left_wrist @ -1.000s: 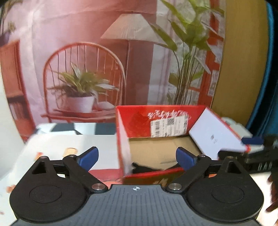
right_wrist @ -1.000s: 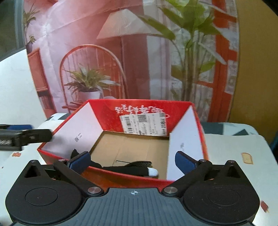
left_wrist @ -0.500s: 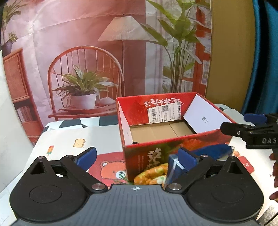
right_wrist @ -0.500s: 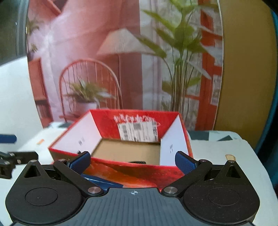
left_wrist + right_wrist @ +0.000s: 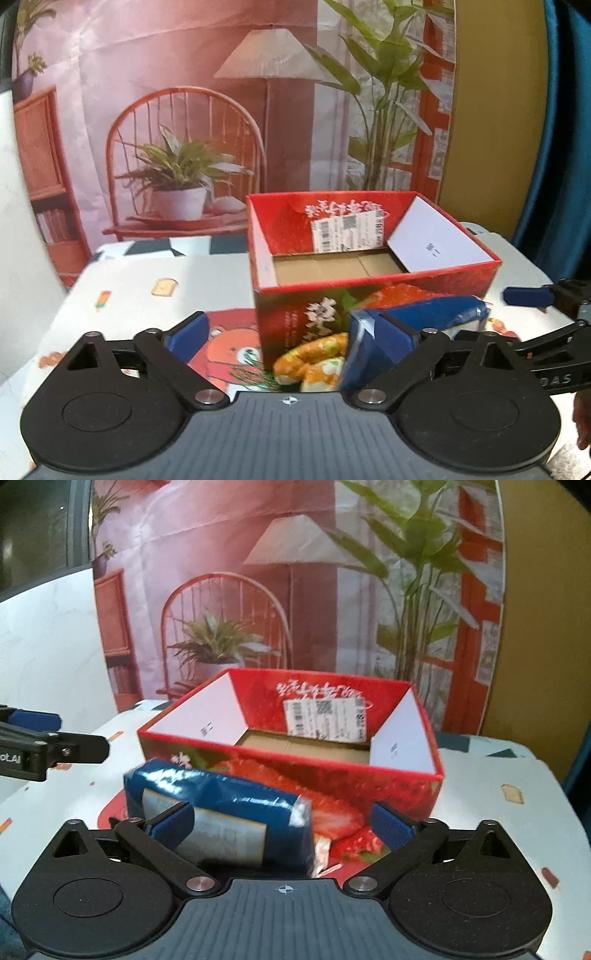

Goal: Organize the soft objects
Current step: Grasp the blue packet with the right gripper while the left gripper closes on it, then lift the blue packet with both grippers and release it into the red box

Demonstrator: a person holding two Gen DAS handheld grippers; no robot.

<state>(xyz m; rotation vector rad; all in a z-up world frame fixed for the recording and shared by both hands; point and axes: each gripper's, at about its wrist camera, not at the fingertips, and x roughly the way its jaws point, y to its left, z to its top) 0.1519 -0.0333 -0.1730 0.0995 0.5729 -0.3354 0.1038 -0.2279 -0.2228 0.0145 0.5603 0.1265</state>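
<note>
A blue soft packet (image 5: 221, 812) with a pale label lies on the table in front of the red strawberry box (image 5: 295, 771). My right gripper (image 5: 280, 825) straddles the packet with closing jaws. Its left pad (image 5: 171, 821) is against the packet and its right pad stands well clear. In the left wrist view the same blue packet (image 5: 424, 314) lies by the right finger. An orange and yellow soft toy (image 5: 314, 358) sits between the closing jaws of my left gripper (image 5: 284, 332), untouched. The box (image 5: 369, 291) is open, and the part of its cardboard floor that I can see is bare.
The table (image 5: 129, 295) has a white cloth with cartoon prints. A printed backdrop with a chair, lamp and plants hangs behind the box. The other gripper (image 5: 535, 295) shows at the right edge of the left wrist view, and the left gripper's finger (image 5: 48, 751) at the left of the right wrist view.
Both grippers have drawn back from above the box. The black item inside has dropped out of sight; the box front, the blue packet and the orange toy have come into view.
</note>
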